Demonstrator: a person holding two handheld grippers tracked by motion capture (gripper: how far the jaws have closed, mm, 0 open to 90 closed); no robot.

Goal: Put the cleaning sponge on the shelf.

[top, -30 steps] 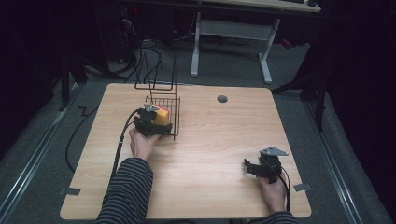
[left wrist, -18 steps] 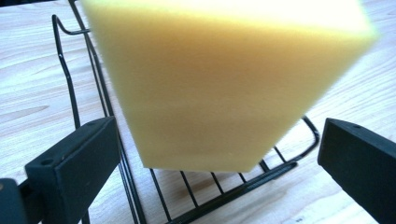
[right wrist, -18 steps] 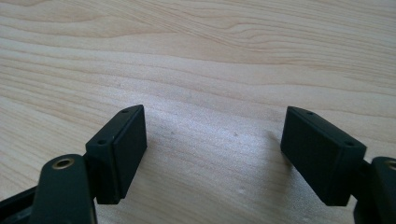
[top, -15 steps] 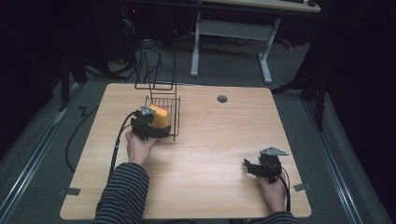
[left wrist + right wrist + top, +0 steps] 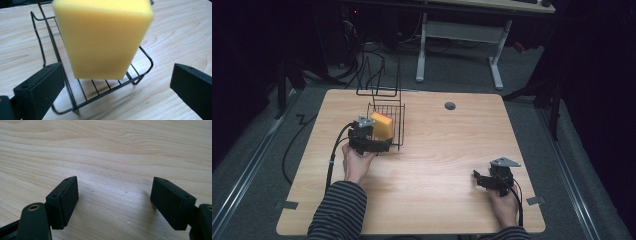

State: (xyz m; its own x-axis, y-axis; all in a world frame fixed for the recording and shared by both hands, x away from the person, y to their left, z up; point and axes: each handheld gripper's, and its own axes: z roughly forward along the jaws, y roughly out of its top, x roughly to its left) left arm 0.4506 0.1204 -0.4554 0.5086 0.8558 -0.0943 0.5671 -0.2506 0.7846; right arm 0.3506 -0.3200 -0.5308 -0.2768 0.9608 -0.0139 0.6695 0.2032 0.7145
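Left gripper (image 5: pixel 112 82) released, backed slightly from yellow sponge (image 5: pixel 102 37), now standing in wire basket (image 5: pixel 140 77); placement looks done.

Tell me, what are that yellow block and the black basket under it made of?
The yellow block looks like soft foam, a sponge: matte, finely pored, with slightly rounded edges. The basket seems to be thin metal wire with a smooth black coating, bent into bars and a rim; paint or plastic coating, I cannot tell.
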